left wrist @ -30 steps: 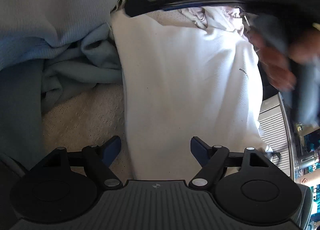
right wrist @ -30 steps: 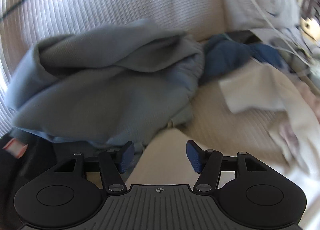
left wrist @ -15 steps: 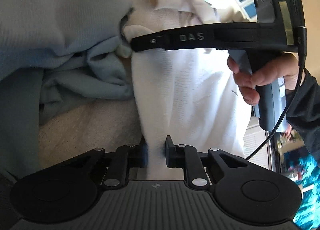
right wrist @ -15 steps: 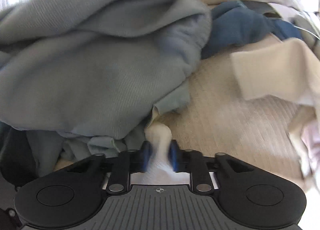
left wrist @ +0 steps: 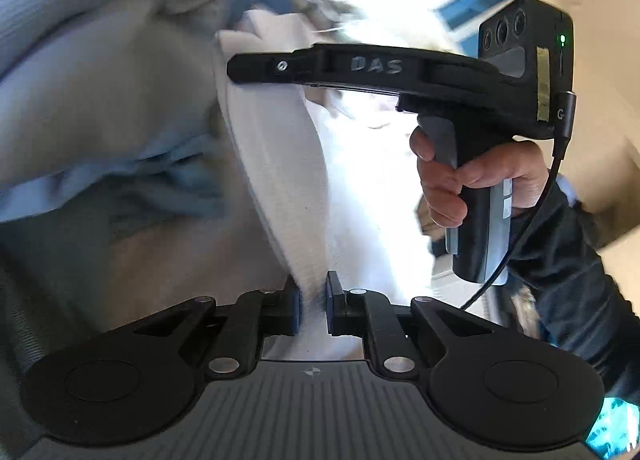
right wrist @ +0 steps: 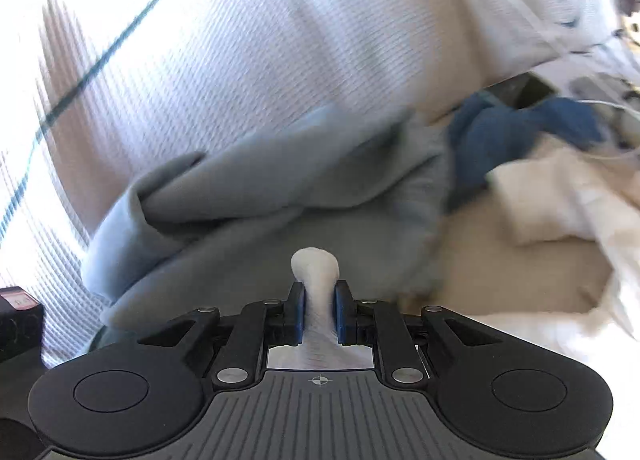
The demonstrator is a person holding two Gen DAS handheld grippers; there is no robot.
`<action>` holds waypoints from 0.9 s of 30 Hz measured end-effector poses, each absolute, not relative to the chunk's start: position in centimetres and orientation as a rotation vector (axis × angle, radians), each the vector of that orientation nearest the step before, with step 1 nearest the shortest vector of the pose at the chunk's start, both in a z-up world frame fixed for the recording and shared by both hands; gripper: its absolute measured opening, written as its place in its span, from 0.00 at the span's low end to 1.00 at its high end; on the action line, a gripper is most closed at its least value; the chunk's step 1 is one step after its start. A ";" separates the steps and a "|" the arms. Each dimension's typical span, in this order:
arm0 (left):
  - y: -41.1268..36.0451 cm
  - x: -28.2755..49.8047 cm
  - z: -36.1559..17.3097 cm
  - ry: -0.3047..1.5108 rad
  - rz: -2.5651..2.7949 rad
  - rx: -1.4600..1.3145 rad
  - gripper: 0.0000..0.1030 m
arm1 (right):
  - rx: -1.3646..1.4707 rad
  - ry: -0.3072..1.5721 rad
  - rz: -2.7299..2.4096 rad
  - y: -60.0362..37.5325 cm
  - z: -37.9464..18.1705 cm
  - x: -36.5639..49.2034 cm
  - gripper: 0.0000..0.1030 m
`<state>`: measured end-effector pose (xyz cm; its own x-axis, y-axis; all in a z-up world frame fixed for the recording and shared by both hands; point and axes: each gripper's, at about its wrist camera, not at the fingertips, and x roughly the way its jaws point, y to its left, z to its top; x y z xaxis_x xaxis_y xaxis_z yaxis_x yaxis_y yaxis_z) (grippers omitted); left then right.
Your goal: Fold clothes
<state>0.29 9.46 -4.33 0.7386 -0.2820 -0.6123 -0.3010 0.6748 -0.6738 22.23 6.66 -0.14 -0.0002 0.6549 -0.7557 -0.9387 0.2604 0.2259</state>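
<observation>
The white garment (left wrist: 280, 180) is plain, finely ribbed and stretched taut between both grippers above the beige bed surface (right wrist: 520, 280). The left gripper (left wrist: 313, 310) clamps one edge; the right gripper (right wrist: 320, 314) pinches a bunched corner. A grey garment (right wrist: 260, 228) lies just beyond.

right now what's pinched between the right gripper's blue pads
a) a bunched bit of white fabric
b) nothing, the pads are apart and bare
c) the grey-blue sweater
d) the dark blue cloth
a: in the right wrist view the right gripper is shut on a bunched bit of white fabric that pokes out past the pads, while the grey-blue sweater lies beyond it, ungripped.
</observation>
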 end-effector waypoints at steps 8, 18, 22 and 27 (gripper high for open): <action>8.8 2.0 -7.0 0.922 0.114 -0.722 0.23 | -0.474 0.941 1.286 10.5 -5.6 21.6 0.25; 6.6 -0.7 -4.2 0.915 0.118 -0.692 0.42 | -0.489 0.809 1.174 1.7 2.0 21.0 0.63; 6.0 -0.7 -2.8 0.884 0.089 -0.656 0.43 | -0.530 0.831 1.058 -5.4 5.1 21.1 0.63; 4.8 -1.0 -1.3 0.863 -0.011 -0.495 0.43 | -0.531 0.905 0.938 -13.8 6.1 20.2 0.63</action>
<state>-1.00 4.78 -1.28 0.6576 -0.2058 -0.7247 -0.1872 0.8872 -0.4217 20.16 -13.83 6.12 0.2816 0.4548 -0.8449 -0.8609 0.5086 -0.0132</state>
